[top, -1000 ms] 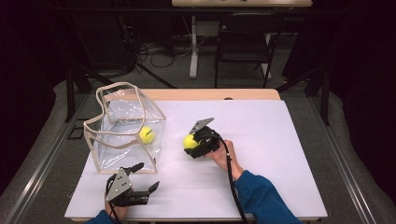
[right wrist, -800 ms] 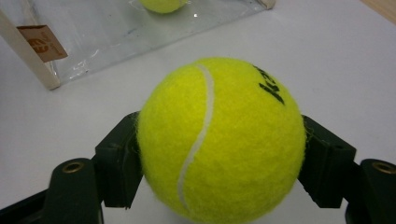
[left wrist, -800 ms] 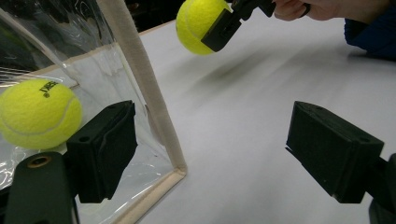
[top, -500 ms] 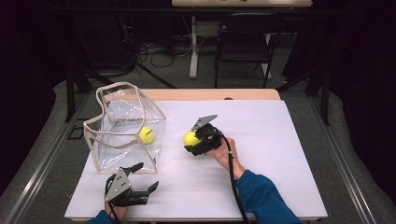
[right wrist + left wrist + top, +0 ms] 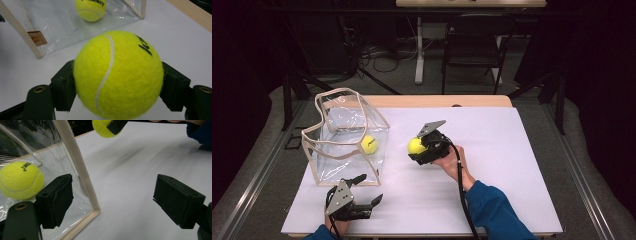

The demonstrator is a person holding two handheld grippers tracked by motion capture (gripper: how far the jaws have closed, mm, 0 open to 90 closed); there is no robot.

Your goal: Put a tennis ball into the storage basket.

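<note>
Gripping a tennis ball [image 5: 117,75] in the right gripper [image 5: 421,148], jaws pinching it on both sides, just above mid-tabletop. Sitting already inside the clear bag [image 5: 344,135] near the left edge: a second ball [image 5: 369,144]. Remaining, by the look of it: carrying over the bag rim [image 5: 362,102], releasing. Idling at the front-left corner: left gripper [image 5: 367,190], jaws spread, empty. Nothing blocking except the bag's near wall.

The right hand-held gripper [image 5: 421,148] is raised with jaws clamped, while the left hand-held gripper [image 5: 364,192] rests low, jaws spread wide.
</note>
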